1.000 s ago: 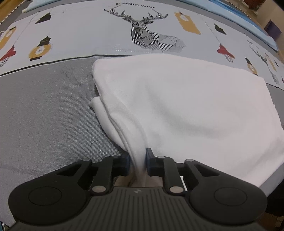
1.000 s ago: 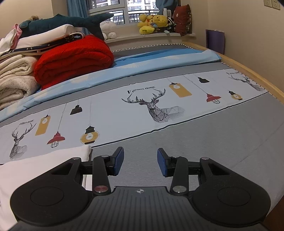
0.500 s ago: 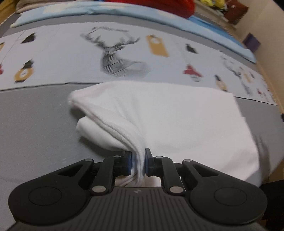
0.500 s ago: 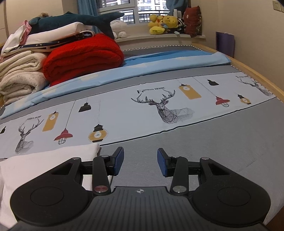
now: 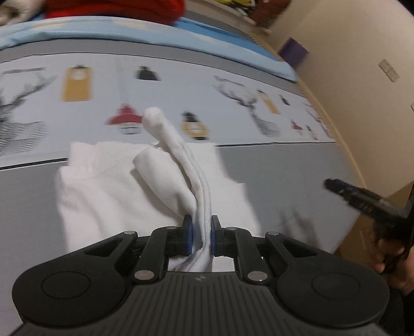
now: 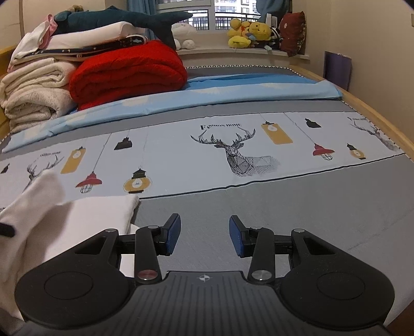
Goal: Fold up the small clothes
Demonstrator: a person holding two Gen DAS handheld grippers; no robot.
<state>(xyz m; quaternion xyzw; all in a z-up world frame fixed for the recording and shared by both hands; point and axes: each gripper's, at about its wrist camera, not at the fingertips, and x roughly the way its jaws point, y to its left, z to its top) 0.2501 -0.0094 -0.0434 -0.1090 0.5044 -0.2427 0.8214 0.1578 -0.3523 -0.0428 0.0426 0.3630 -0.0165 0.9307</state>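
1. Your left gripper [image 5: 199,236] is clamped on a bunched edge of the white garment [image 5: 108,191], lifted off the grey bedsheet [image 5: 28,206].
2. You look mid-fold: next, carry that edge across and lay it flat.
3. The pinched fold runs away from you, its tip raised.
4. Your right gripper [image 6: 204,235] stands open, empty, just beside the garment.

A big bed [image 6: 284,206] has a grey sheet with deer and lamps on it. At the back sit a red blanket [image 6: 129,75], folded towels [image 6: 33,93] — and yellow soft toys [image 6: 248,31] by the window [image 6: 196,13].
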